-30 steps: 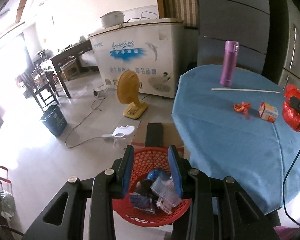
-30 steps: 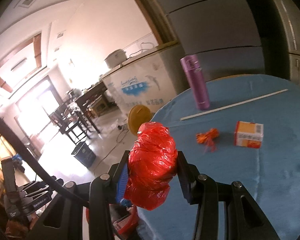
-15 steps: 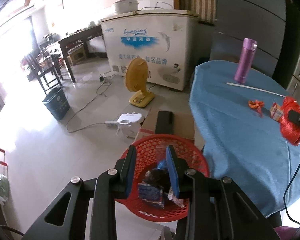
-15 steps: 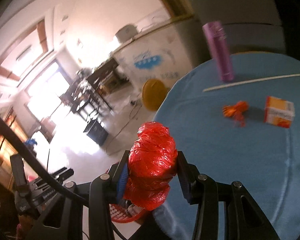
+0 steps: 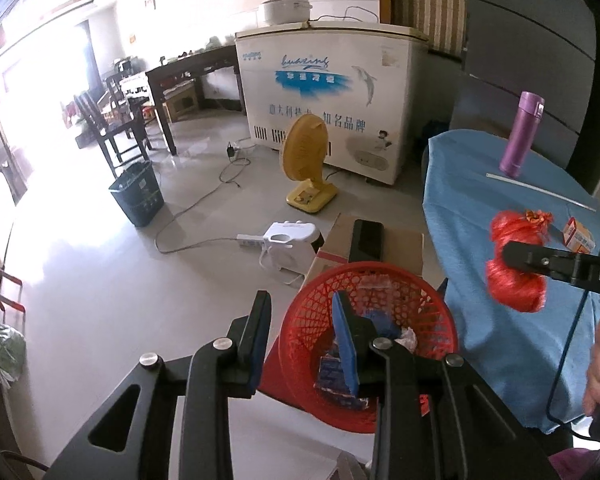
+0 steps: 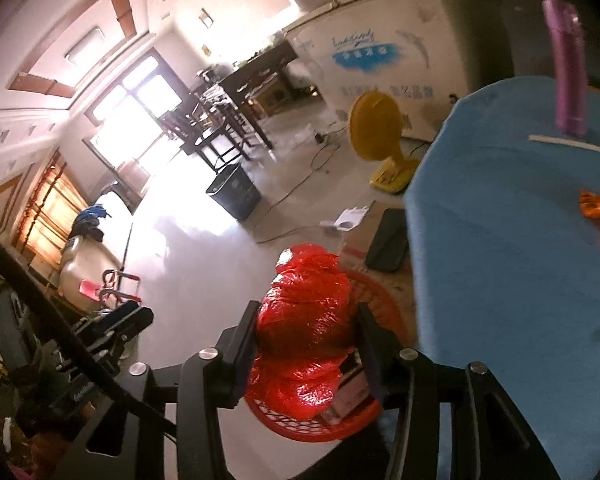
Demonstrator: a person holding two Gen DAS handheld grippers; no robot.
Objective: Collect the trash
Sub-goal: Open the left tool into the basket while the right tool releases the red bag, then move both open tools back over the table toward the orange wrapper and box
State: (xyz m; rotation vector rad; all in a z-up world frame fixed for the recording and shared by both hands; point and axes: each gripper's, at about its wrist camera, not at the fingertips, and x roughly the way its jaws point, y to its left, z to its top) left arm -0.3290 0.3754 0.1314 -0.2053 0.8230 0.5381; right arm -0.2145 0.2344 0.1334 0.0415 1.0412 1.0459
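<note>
A crumpled red plastic bag (image 6: 300,360) sits between the pads of my right gripper (image 6: 307,309), whose jaws are opening. Both pads still touch it. It hangs just above the red mesh basket (image 6: 308,428), which holds several wrappers. In the left wrist view the bag (image 5: 516,284) hovers at the blue table's (image 5: 480,220) edge, right of the basket (image 5: 380,268). My left gripper (image 5: 301,296) stands narrowly open over the basket's left rim with nothing gripped. On the table lie an orange wrapper (image 5: 538,216) and a small carton (image 5: 578,236).
A purple flask (image 5: 522,136) and a white strip (image 5: 540,192) are at the table's far side. On the floor beyond the basket are a cardboard box (image 5: 380,236), a white appliance (image 5: 288,236), a yellow fan (image 5: 304,156), cables, a dark bin (image 5: 138,194) and a white freezer (image 5: 324,92).
My right gripper carried the red bag from over the table down to above the basket. My left gripper shifted left, so the basket now lies to its right.
</note>
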